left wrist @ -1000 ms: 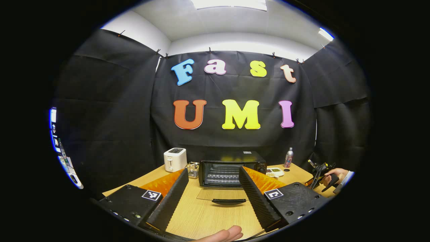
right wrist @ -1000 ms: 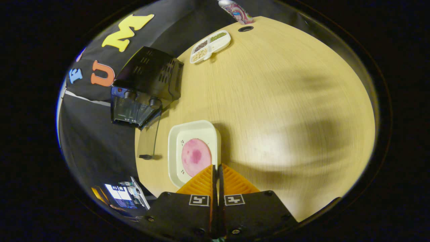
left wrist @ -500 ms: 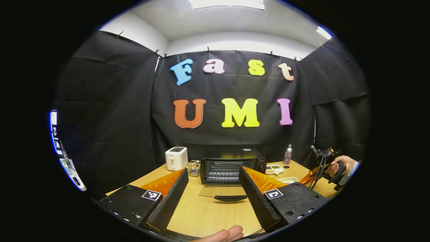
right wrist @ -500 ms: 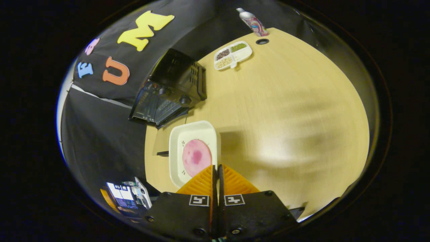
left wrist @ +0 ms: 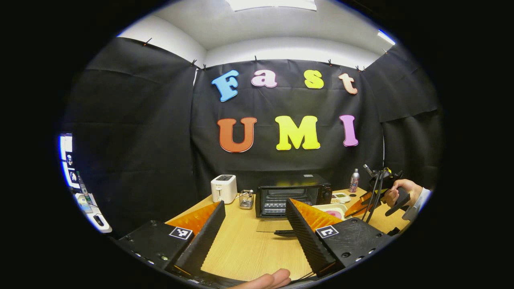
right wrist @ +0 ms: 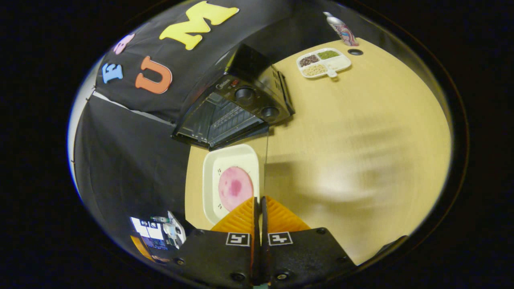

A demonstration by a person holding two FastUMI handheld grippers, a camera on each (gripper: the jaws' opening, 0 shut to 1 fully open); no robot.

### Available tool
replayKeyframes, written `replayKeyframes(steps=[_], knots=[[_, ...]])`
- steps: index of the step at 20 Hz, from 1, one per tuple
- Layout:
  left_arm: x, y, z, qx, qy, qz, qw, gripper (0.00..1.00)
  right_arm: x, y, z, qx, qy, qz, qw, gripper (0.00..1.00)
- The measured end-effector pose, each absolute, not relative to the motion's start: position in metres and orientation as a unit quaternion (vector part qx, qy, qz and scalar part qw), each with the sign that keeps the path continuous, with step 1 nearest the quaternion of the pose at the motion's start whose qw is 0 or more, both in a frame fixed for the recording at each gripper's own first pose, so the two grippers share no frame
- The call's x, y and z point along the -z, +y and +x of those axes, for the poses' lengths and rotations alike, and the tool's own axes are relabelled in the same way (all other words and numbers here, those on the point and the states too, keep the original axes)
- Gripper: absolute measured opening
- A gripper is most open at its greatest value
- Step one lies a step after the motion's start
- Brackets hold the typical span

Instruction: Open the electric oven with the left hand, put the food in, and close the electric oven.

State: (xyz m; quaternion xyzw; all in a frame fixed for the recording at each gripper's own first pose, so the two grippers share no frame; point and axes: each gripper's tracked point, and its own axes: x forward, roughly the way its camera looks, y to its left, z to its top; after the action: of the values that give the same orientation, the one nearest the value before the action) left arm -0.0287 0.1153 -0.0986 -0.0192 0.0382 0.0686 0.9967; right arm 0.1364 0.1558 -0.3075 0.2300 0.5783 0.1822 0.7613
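The black electric oven stands at the back of the table, its glass door folded down flat and the rack inside showing. My left gripper hovers open in front of it, holding nothing. In the right gripper view, my right gripper is shut on the rim of a white square plate that carries a pink round slice of food. The plate hangs just in front of the oven. The left gripper view shows the plate to the right of the oven door, with the right gripper and a hand behind it.
A white toaster and a small clear holder stand left of the oven. A bottle and a divided snack tray sit at the table's far right. Bare wooden table spreads to the right of the plate.
The right gripper has carried the plate closer to the oven's open front. My left gripper has drawn back and to the left, so the oven looks smaller and farther right.
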Motion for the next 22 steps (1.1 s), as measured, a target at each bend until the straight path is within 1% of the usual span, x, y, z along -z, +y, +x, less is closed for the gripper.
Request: replayKeyframes(steps=[3, 4, 5, 6, 7, 8, 11, 13, 15, 18, 19, 20, 21, 22], knots=[[0.101, 0.129, -0.028, -0.073, 0.035, -0.024, 0.996, 0.95, 0.319, 0.187, 0.149, -0.164, 0.573, 0.251, 0.763, 0.01], [0.102, 0.134, -0.028, -0.076, 0.034, -0.025, 0.996, 0.95, 0.322, 0.195, 0.155, -0.154, 0.568, 0.253, 0.768, 0.04], [0.101, 0.138, -0.028, -0.079, 0.031, -0.025, 0.996, 0.95, 0.326, 0.201, 0.162, -0.142, 0.561, 0.256, 0.774, 0.00], [0.100, 0.141, -0.029, -0.079, 0.029, -0.023, 0.996, 0.95, 0.328, 0.208, 0.169, -0.130, 0.551, 0.264, 0.781, 0.00], [0.102, 0.143, -0.029, -0.079, 0.028, -0.021, 0.996, 0.95, 0.328, 0.215, 0.177, -0.116, 0.539, 0.280, 0.786, 0.04], [0.104, 0.146, -0.028, -0.077, 0.028, -0.017, 0.996, 0.95, 0.329, 0.221, 0.182, -0.104, 0.530, 0.296, 0.788, 0.01], [0.109, 0.160, -0.028, -0.082, 0.029, -0.011, 0.996, 0.95, 0.337, 0.237, 0.198, -0.071, 0.509, 0.334, 0.790, 0.02], [0.112, 0.168, -0.026, -0.085, 0.030, -0.008, 0.996, 0.95, 0.345, 0.245, 0.207, -0.046, 0.503, 0.338, 0.795, 0.02], [0.119, 0.174, -0.024, -0.087, 0.034, -0.003, 0.996, 0.95, 0.345, 0.256, 0.220, -0.034, 0.484, 0.347, 0.802, 0.02], [0.129, 0.183, -0.015, -0.095, 0.042, 0.001, 0.995, 0.95, 0.350, 0.278, 0.235, -0.019, 0.468, 0.384, 0.796, 0.02], [0.133, 0.186, -0.013, -0.096, 0.045, 0.000, 0.994, 0.95, 0.354, 0.284, 0.240, -0.013, 0.464, 0.393, 0.794, 0.06], [0.137, 0.186, -0.011, -0.096, 0.049, -0.002, 0.994, 0.95, 0.358, 0.288, 0.245, -0.006, 0.457, 0.399, 0.795, 0.03], [0.141, 0.188, -0.010, -0.095, 0.053, -0.005, 0.994, 0.95, 0.361, 0.290, 0.252, 0.001, 0.445, 0.403, 0.799, 0.06], [0.144, 0.188, -0.008, -0.090, 0.057, -0.007, 0.994, 0.95, 0.363, 0.293, 0.259, 0.007, 0.432, 0.410, 0.803, 0.03]])
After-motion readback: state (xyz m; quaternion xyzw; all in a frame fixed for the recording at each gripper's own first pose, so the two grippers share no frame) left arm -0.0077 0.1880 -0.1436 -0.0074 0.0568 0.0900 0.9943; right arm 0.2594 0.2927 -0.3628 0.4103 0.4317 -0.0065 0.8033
